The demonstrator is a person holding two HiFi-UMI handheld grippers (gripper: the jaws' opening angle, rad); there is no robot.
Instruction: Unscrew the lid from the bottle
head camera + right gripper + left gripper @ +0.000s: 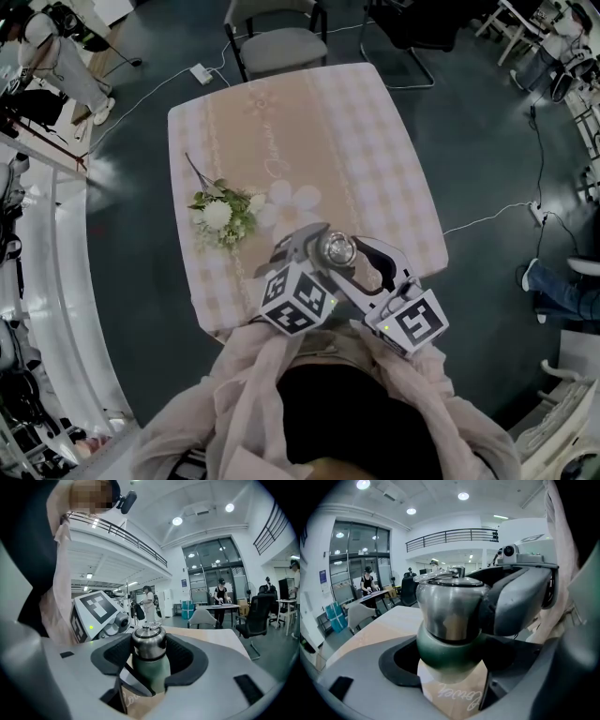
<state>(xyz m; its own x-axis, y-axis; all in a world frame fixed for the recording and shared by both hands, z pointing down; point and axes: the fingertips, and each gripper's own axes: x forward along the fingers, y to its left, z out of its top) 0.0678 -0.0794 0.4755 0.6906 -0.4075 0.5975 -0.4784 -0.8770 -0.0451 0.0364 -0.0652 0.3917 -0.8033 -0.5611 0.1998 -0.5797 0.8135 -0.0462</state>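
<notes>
Bottle (151, 670), dark green body, shiny steel lid (149, 645), standing upright

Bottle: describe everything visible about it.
The bottle has a dark green, matte-looking body with rounded shoulders. Its shiny steel lid is on and is topped by a small loop. It stands upright on the checked beige tablecloth, near the person's edge and to the right of a flower bunch. The left gripper is closed around the green body. The right gripper has its pads against the lid's sides.
</notes>
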